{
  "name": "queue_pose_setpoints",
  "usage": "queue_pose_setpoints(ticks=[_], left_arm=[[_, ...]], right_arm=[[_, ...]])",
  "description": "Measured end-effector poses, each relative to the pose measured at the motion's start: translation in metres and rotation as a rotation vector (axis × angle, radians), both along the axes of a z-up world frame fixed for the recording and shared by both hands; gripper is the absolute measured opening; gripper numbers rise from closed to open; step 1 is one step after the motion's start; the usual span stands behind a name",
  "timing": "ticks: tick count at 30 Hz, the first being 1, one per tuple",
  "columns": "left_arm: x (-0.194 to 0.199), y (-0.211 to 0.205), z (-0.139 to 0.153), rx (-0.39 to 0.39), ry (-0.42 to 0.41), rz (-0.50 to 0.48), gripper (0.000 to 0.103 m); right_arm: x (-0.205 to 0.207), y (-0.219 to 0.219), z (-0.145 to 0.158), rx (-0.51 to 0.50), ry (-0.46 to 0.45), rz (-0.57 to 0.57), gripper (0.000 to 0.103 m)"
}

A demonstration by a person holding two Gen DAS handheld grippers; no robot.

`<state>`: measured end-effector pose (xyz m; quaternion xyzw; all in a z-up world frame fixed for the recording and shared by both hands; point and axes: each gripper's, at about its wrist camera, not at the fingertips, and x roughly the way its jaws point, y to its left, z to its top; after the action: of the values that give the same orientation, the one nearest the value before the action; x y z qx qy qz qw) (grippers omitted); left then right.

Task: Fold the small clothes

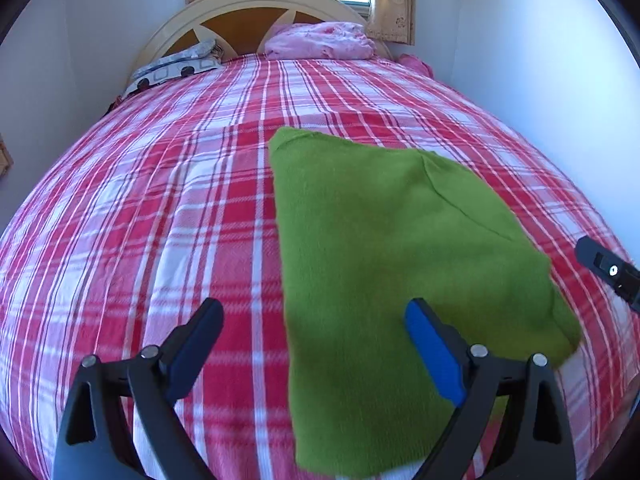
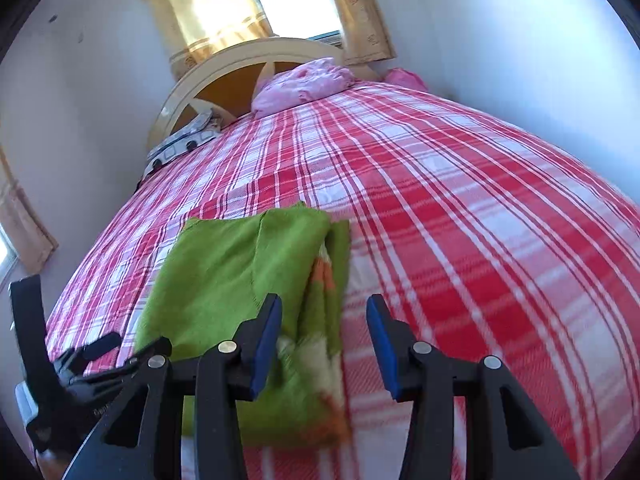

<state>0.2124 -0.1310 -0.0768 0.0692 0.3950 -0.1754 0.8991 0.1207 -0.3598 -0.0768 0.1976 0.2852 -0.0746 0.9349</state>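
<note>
1. Green garment [image 1: 380, 264]: small knitted piece, already folded into a rough rectangle; lies flat on the bedspread [image 1: 160, 208], near the front edge of the bed and a little right of its middle; an orange and white pattern shows along its right side in the right wrist view [image 2: 324, 280]; a folded flap or sleeve seam crosses the far right corner.
2. Long axis: runs near to far, roughly in line with both tools' fingers; the far end is narrower than the near end.
3. Left gripper [image 1: 314, 340]: spread wide; holds nothing; its right finger hangs over the near part of the garment, its left finger over bare bedspread, so the garment's left edge lies between the two fingers.
4. Right gripper [image 2: 324, 332]: moderately open; holds nothing; the garment's right edge passes between its fingers, left finger over the green cloth, right finger over the bedspread.
5. Deciding relation: each tool straddles one long edge at the near end; neither is clearly nearer; judged, a further fold would carry the near end toward the far end, across the long axis.
6. Bedding at the far end: pink pillow [image 1: 320, 42]; patterned grey pillow [image 1: 176, 66]; headboard [image 1: 240, 20]; curtains [image 1: 392, 8] beside a bright window.
7. Contact with the cloth: cannot tell; motion blur near the edges.
</note>
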Motion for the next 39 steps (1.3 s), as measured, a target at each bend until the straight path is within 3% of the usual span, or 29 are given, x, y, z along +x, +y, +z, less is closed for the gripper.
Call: queue_pose_setpoints(ticks=[2,5,14,19,24,26,30,33,36,39], left_arm=[[-0.01,0.007,0.001,-0.018,0.006,0.003,0.095],[-0.02,0.01,0.0,-0.001,0.001,-0.006,0.095],[-0.022,0.027,0.009,-0.009,-0.006,0.002,0.095],[-0.004,0.026,0.012,-0.035,0.021,-0.042,0.095],[0.037,0.013,0.011,-0.087,0.094,-0.068,0.092],[0.052,0.003,0.008,-0.092,0.132,-0.09,0.082],[0.078,-0.013,-0.007,-0.102,0.198,-0.087,0.082],[0.093,-0.018,-0.024,-0.158,0.269,-0.069,0.083],[0.094,-0.018,-0.033,-0.213,0.285,-0.058,0.083],[0.09,-0.02,-0.033,-0.206,0.249,-0.075,0.083]], right_arm=[[-0.01,0.012,0.001,-0.003,-0.004,-0.02,0.048],[-0.019,0.031,0.002,-0.041,-0.007,-0.021,0.063],[-0.019,0.05,0.008,-0.066,-0.002,0.046,0.064],[-0.01,0.034,0.01,-0.077,0.006,0.053,0.064],[0.017,0.0,0.004,-0.052,0.049,0.047,0.064],[0.032,-0.013,-0.003,-0.005,0.069,0.066,0.064],[0.066,-0.028,-0.015,0.088,0.071,0.151,0.064],[0.092,-0.034,-0.031,0.117,0.106,0.18,0.064],[0.117,-0.032,-0.051,0.168,0.154,0.272,0.067],[0.122,-0.03,-0.055,0.169,0.13,0.307,0.074]])
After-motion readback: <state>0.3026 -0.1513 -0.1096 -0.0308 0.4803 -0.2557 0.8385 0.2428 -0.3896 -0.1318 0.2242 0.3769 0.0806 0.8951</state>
